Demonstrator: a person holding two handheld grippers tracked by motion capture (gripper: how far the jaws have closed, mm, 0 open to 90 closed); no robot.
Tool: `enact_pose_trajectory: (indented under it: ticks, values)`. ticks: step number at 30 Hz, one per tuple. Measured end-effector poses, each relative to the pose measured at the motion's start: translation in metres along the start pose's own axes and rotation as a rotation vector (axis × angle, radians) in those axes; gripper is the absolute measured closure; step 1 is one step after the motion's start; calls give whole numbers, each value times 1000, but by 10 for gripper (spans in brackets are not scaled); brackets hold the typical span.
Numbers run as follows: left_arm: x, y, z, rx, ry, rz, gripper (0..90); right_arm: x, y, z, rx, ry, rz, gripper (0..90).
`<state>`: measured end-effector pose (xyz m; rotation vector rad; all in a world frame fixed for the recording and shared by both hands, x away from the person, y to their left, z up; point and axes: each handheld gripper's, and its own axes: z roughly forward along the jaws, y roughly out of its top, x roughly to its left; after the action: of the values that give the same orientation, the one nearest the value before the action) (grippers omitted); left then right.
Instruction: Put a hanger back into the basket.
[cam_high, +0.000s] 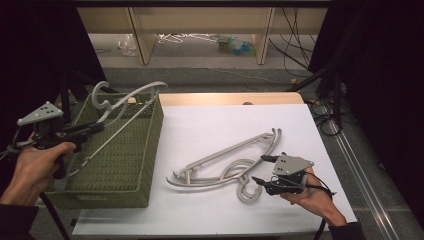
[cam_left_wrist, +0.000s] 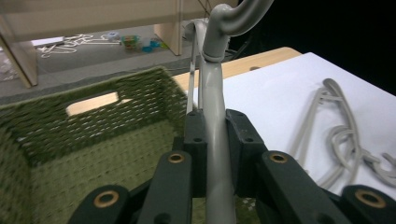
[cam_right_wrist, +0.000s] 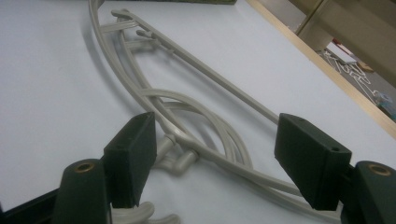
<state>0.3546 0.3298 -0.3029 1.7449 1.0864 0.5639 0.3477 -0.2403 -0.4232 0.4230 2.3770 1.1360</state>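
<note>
Left gripper (cam_left_wrist: 215, 140), jaws clamped on a grey hanger (cam_left_wrist: 212, 93) above the green basket (cam_high: 127, 150), could snag its hook on the rim; right gripper (cam_right_wrist: 215, 158), jaws open, straddles tangled hangers (cam_right_wrist: 196, 116) that may lift together

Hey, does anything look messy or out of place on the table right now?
The hangers on the white table lie tangled together, hooks interlocked. Another hanger, held in the left gripper, hangs tilted over the green basket.
</note>
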Motion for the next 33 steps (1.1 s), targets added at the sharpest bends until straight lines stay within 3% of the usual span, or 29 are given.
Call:
enact_pose_trajectory:
  ticks: [5,12,20,26,33]
  values:
    - [19,-10,-3,19,3,14,791,1,-1,2,0,3,0,303]
    - [39,-21,3,25,-2,-8,791,2,-1,2,-1,8,-7,302]
    - [48,-28,11,71,15,40,791,2,-2,1,-1,10,-10,293]
    - [51,-31,23,88,3,31,792,2,-2,2,2,10,-11,287]
    - [65,-39,25,98,12,19,789,3,-2,3,11,25,-14,285]
